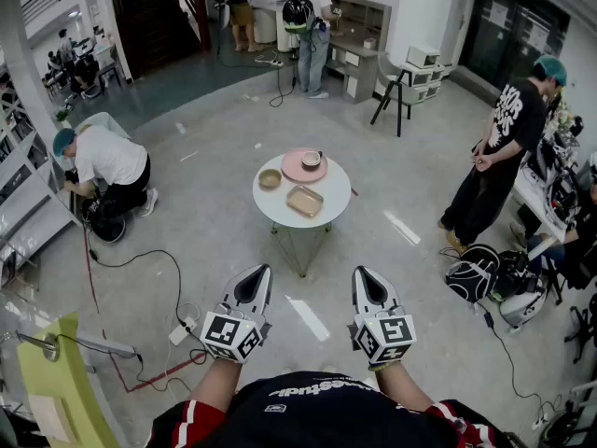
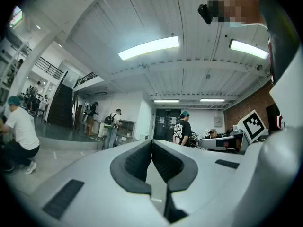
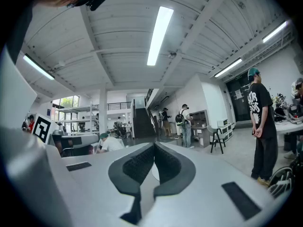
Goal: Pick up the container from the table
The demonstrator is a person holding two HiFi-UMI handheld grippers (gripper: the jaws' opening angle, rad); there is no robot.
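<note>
Your left gripper (image 1: 258, 276) and right gripper (image 1: 366, 278) point level, side by side, each with its jaws pressed together and nothing between them. Well ahead at 12 o'clock stands the round white tabletop (image 1: 334, 187). The tan rectangular container (image 1: 305, 201) lies toward its 6 o'clock edge, a pink plate (image 1: 297, 169) at 12, a small wooden bowl (image 1: 270, 179) at 9.

The round bench (image 1: 336, 194) is white. On it sit a pink plate (image 1: 292, 169) at twelve o'clock, a tan bowl (image 1: 270, 178) at nine and a beige container (image 1: 305, 201) at six. The left gripper (image 1: 265, 269) and right gripper (image 1: 359, 271) are pale grey, with black-and-white checked cubes.
</note>
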